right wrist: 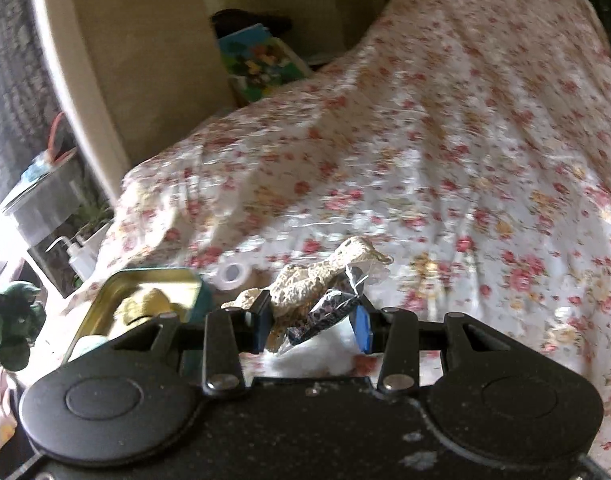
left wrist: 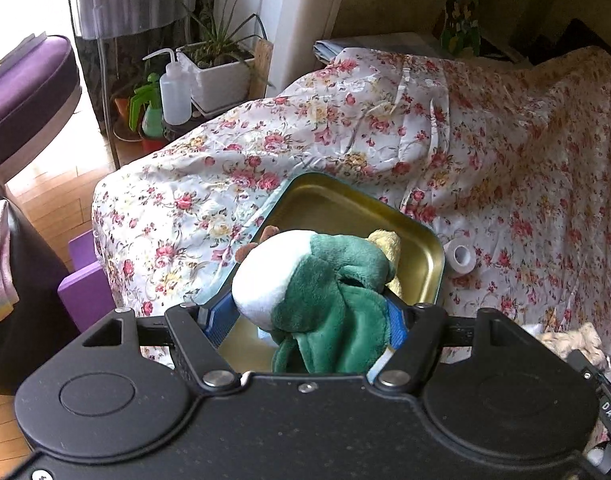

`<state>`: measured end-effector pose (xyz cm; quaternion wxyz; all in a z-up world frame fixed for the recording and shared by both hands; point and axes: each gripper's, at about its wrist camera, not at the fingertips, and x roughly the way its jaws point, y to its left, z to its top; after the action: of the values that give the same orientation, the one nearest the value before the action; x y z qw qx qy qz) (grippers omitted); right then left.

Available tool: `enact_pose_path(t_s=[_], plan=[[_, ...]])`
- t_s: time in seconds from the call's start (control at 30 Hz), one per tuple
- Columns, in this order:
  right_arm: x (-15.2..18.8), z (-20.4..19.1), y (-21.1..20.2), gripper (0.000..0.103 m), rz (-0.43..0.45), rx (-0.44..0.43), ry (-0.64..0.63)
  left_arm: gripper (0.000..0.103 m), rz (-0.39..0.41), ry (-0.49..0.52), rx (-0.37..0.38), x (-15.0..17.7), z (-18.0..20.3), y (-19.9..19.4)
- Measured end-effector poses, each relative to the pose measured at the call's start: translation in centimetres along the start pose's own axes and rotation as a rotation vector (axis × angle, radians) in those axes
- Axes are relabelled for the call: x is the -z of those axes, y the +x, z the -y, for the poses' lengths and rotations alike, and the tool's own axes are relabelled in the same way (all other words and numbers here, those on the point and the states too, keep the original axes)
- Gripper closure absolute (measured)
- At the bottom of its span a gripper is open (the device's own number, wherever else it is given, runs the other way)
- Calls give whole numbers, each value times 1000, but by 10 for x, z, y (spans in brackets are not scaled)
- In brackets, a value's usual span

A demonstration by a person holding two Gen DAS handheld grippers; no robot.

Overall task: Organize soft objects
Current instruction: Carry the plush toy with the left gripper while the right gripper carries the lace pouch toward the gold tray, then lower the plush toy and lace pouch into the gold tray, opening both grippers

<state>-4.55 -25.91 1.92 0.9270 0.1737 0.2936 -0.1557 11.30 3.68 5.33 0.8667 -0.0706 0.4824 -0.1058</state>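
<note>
My left gripper (left wrist: pixel 309 314) is shut on a green and white plush toy (left wrist: pixel 321 276), which hangs over an open gold tin (left wrist: pixel 345 204). A yellow plush (left wrist: pixel 387 246) lies inside the tin at its right side. In the right wrist view, my right gripper (right wrist: pixel 313 324) is shut on a beige lace piece (right wrist: pixel 325 276) in crinkled clear wrapping, held above the floral cloth. The tin (right wrist: pixel 185 280) sits to its left with the yellow plush (right wrist: pixel 145 304) in it. The green plush (right wrist: pixel 13 320) shows at the far left edge.
A floral cloth (left wrist: pixel 505 160) covers the whole surface. A white tape roll (left wrist: pixel 461 258) stands right of the tin. Off the left edge are a potted plant (left wrist: pixel 221 68), a squeeze bottle (left wrist: pixel 173 92), a green sprayer (left wrist: pixel 145 108), a purple stool (left wrist: pixel 25 80) and purple blocks (left wrist: pixel 85 292).
</note>
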Motion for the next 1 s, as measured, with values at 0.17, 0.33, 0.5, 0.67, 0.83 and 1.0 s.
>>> enact_pose_path(t_s=[0.17, 0.33, 0.5, 0.67, 0.83, 1.0], plan=[[5, -44, 9, 63, -43, -43, -53, 36, 6, 11, -12, 1, -7, -2], [-5, -85, 31, 63, -108, -121, -32, 36, -17, 1, 9, 3, -11, -2], [-21, -125, 47, 63, -129, -145, -81, 36, 1, -27, 39, 0, -13, -11], [-35, -155, 63, 62, -138, -148, -134, 36, 14, -50, 48, -3, -11, -14], [-45, -174, 82, 62, -147, -146, -170, 36, 12, -75, 54, -4, -13, -13], [-53, -189, 104, 62, -174, -159, -180, 36, 0, -87, 33, -3, -16, -10]])
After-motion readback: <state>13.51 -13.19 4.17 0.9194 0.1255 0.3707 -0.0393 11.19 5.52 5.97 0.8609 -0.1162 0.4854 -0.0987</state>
